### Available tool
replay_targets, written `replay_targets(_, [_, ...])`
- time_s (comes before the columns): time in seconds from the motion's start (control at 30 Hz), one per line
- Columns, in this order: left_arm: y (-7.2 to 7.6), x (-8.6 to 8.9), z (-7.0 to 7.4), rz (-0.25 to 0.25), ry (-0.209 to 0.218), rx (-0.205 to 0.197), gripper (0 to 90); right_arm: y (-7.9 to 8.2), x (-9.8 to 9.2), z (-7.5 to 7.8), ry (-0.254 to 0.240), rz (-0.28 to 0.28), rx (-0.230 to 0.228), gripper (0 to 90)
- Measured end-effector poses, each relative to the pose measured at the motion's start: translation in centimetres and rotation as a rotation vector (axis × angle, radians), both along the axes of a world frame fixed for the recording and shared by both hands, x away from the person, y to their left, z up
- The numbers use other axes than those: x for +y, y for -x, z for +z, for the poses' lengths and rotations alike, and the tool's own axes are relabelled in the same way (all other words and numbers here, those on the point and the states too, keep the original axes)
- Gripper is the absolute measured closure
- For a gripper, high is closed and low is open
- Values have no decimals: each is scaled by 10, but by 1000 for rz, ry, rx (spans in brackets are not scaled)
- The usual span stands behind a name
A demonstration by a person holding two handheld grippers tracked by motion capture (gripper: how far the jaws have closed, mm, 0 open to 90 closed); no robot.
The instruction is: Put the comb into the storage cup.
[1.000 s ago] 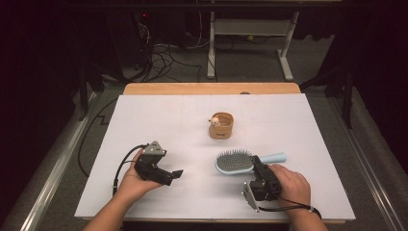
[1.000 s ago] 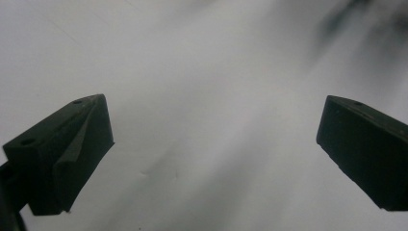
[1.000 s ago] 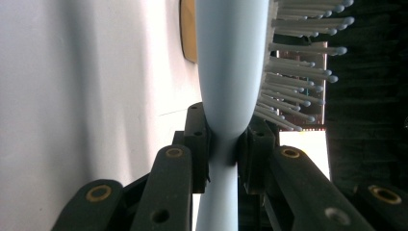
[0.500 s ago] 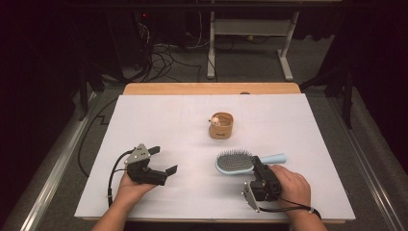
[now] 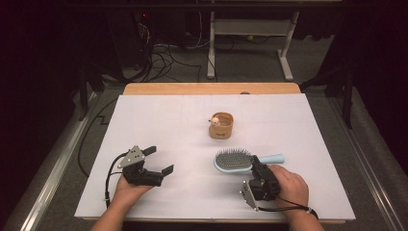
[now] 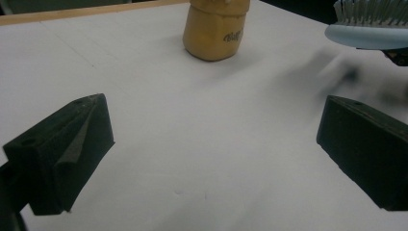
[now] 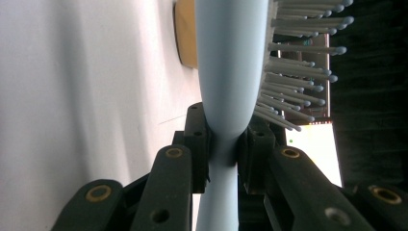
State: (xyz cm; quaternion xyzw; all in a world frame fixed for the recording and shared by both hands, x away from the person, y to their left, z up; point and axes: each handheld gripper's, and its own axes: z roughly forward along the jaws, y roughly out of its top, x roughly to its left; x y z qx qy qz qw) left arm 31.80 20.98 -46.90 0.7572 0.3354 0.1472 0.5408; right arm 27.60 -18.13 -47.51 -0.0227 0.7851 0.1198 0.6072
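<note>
Light-blue hairbrush (image 5: 234, 160) lying on the white table sheet (image 5: 298, 125), just below and slightly right of the small tan cup (image 5: 221, 126) in the high view, near it but apart. Long axis running roughly across the table: oval bristled head toward the left, handle pointing right and ending in a rounded tip. Bristles facing up. Clamped at the narrow neck between head and handle by the right gripper (image 5: 258, 169), jaws closed tight on it from both sides, plainly seen in the right gripper view, where the hairbrush (image 7: 233, 72) rises straight up out of the grip with its bristles sticking out to the right and a sliver of the cup (image 7: 185, 33) behind it. Right hand (image 5: 287, 185) just below the handle, farther from the cup than the brush itself. Left gripper (image 5: 161, 160) well to the lower left of the cup, held low over the sheet, jaws spread wide with nothing between them; in the left gripper view, bare sheet between the two black jaws, the cup (image 6: 215, 29) ahead and the brush head (image 6: 368, 24) off to its right.
</note>
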Motion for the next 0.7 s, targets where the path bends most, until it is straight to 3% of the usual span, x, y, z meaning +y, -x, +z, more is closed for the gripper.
replay_targets(0.07, [0,1,0,-3,5,-6,37,0,-1,2,-23,-1,8,782])
replay_targets(0.4, [-2,7,-1,15,26,9,5,-1,-4,7,-99,-16,28,782])
replay_targets(0.5, [0,6,1,14,23,-10,2,-1,-4,9,-116,-27,41,782])
replay_targets(0.6, [4,4,3,27,5,-62,2,-2,-5,11,-146,-36,49,782])
replay_targets(0.7, [5,4,3,31,3,-77,2,-3,-6,13,-176,-43,63,782])
